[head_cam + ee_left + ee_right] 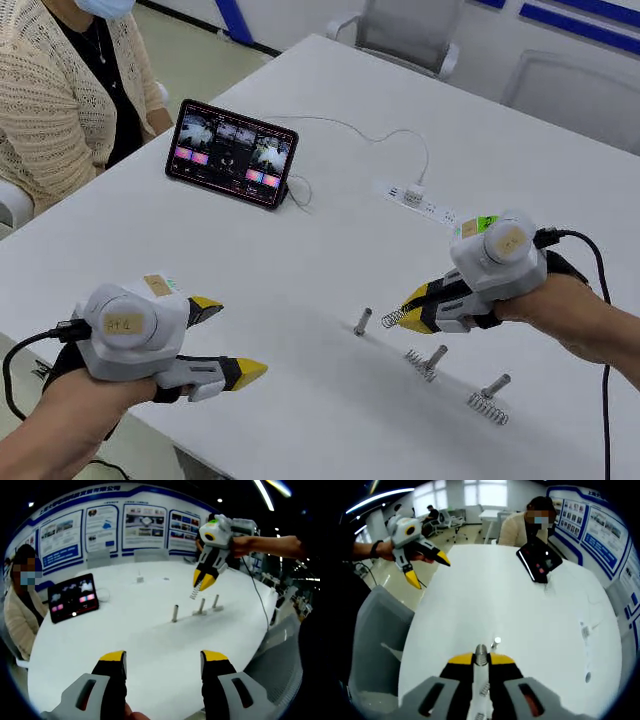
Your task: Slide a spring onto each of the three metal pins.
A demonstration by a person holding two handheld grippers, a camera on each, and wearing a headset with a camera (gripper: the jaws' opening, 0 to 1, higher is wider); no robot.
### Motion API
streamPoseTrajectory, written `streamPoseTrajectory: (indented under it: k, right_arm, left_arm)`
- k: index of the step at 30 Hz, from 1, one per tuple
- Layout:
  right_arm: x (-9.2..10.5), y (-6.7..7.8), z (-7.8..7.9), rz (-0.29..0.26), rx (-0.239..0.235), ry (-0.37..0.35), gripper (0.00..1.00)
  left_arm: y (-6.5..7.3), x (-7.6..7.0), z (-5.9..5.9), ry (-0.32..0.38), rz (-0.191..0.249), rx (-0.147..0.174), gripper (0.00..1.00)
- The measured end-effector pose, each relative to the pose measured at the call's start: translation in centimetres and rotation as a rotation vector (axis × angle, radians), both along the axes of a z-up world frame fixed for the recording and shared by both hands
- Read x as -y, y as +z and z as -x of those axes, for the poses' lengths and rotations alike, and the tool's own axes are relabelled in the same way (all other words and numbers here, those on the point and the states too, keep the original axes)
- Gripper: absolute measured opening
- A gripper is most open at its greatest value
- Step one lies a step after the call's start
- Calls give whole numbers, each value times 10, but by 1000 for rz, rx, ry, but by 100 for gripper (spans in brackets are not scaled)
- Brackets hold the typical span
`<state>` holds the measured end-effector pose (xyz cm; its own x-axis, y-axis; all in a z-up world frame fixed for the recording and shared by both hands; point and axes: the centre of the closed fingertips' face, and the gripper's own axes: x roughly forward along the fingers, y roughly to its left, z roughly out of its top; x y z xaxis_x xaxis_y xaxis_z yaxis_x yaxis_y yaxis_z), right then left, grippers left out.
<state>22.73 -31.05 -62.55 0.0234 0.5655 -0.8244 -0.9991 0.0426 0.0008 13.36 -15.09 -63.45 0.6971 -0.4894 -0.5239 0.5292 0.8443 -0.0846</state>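
Metal spring, apparently, in right claw

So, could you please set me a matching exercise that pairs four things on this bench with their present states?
Things:
1. tablet
2. left gripper
3. right gripper
4. pin nearest the tablet

States:
A. shut on a spring
B. upright, nothing slid onto it
C. screen lit
D. open, holding nothing

Pairs: 1-C, 2-D, 3-A, 4-B.
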Motion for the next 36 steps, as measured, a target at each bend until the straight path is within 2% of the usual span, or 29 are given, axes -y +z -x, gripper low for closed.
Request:
streamPoseTrajectory:
  k: [4,6,16,30,36]
  right_arm:
    - [-2,-7,-5,20,-4,5,12]
    - [-4,-9,-8,28,17,18,12]
    - [-10,-25,-22,66,14,37,12]
    - [-14,-29,-33,92,18,53,12]
    - [-19,-31,-32,101,13,73,12]
  left_arm:
    - [1,0,-1,8,6,2,61]
    - [1,0,-2,7,8,4,62]
    - [5,7,-1,-3,12,5,61]
    - [3,12,7,-8,16,-11,61]
    - [3,13,7,-9,19,-13,60]
